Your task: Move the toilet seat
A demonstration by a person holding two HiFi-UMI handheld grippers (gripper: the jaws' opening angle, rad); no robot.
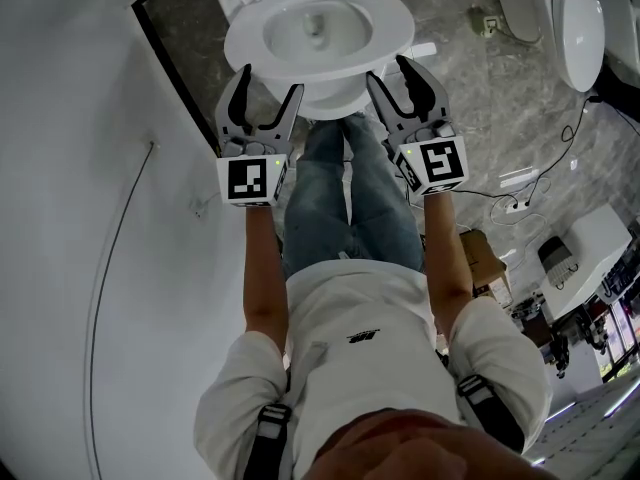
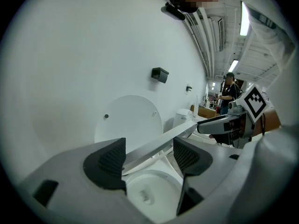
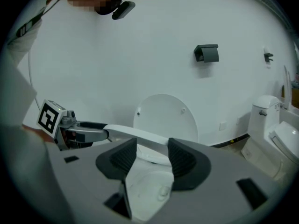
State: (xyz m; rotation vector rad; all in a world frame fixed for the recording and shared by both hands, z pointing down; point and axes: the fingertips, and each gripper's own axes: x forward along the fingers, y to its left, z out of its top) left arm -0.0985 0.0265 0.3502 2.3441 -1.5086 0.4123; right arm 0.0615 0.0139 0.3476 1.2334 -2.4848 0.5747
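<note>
The white toilet seat (image 1: pixel 392 30) is a ring over the bowl (image 1: pixel 318 30), in front of my knees. In both gripper views it is tilted up off the bowl, with the round lid (image 2: pixel 131 118) (image 3: pixel 166 115) upright against the wall. My left gripper (image 1: pixel 268 80) (image 2: pixel 147 157) has the seat's front left rim (image 2: pixel 154 146) running between its pads and looks shut on it. The right gripper (image 1: pixel 402 70) (image 3: pixel 152 155) holds the front right rim (image 3: pixel 140 135) the same way. Each gripper shows in the other's view: the right gripper (image 2: pixel 219 125) and the left gripper (image 3: pixel 91 132).
A white wall runs along the left, with a black box (image 3: pixel 207 53) (image 2: pixel 160 74) mounted on it. A second toilet (image 1: pixel 578 28) (image 3: pixel 273 134) stands to the right. Cables and a power strip (image 1: pixel 520 203) lie on the marble floor; equipment (image 1: pixel 590 253) lies further right. A person (image 2: pixel 229 90) stands far off.
</note>
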